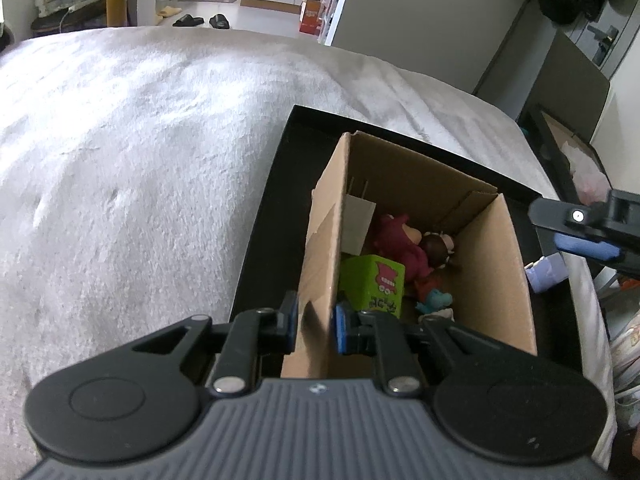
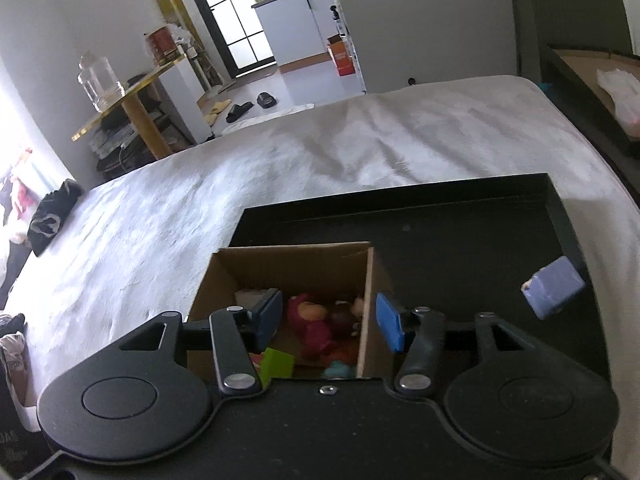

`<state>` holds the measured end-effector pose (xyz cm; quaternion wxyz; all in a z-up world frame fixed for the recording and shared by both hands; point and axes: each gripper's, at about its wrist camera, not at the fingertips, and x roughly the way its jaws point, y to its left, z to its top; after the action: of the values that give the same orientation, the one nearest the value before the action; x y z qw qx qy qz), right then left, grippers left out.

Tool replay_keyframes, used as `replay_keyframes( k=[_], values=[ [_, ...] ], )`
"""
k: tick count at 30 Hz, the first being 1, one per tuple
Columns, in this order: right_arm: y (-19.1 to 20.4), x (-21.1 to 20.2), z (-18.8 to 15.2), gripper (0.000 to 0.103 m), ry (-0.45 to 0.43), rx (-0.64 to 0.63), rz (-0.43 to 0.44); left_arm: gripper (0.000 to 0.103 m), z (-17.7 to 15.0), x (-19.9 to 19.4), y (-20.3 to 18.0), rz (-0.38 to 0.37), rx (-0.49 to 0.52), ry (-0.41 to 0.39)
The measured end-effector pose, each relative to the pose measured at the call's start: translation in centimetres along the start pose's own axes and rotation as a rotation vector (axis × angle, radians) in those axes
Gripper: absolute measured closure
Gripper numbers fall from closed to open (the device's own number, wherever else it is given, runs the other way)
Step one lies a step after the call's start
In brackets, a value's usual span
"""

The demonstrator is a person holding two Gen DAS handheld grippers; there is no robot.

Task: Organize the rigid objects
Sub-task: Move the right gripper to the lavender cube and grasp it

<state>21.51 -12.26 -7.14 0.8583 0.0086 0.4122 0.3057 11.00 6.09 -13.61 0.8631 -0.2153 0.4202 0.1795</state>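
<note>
In the left wrist view, a cardboard box (image 1: 420,240) stands on a black tray (image 1: 264,248) that lies on a bed (image 1: 140,160) with a pale grey cover. Inside the box lie a dark pink plush bear (image 1: 400,240), a green cube (image 1: 374,284) with a pink cartoon face, a small brown-headed figure (image 1: 438,248) and a teal toy (image 1: 436,300) near the box's near end. The left tool (image 1: 314,326) is clenched on the box's left wall, one blue pad on each side of the cardboard, pointing steeply down. At the tray's right edge lies a pale purple block (image 1: 546,274), with the right tool (image 1: 588,240) just above it.

In the right wrist view, the right tool (image 2: 328,322) hangs released over the box (image 2: 292,276), nothing between its blue pads (image 2: 390,326); the right pad sits outside the box's right wall. The purple block (image 2: 554,292) rests apart from this tool, near the tray's (image 2: 440,208) right edge. The bear (image 2: 310,320) and green cube (image 2: 278,364) show in the box.
</note>
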Motion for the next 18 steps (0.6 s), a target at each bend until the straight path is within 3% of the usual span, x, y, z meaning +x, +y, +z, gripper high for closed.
replay_keyframes(
  k=[7, 11, 16, 18],
  values=[
    [-2.6, -0.6, -0.3, 0.043, -0.005, 0.015, -0.037, 0.085, 0.3, 0.7, -0.8, 0.045, 0.021, 0.019],
    [-4.6, -0.9, -0.7, 0.035, -0.003, 0.028, -0.063, 0.078, 0.5, 1.5, -0.9, 0.072, 0.014, 0.063],
    [-7.3, -0.9, -1.1, 0.030, 0.000, 0.038, -0.109, 0.047, 0.8, 1.4, -1.4, 0.104, 0.017, 0.059],
    [-8.5, -0.9, -1.2, 0.030, 0.005, 0.055, -0.118, 0.040, 1.0, 1.4, -1.7, 0.111, 0.024, 0.058]
  ],
)
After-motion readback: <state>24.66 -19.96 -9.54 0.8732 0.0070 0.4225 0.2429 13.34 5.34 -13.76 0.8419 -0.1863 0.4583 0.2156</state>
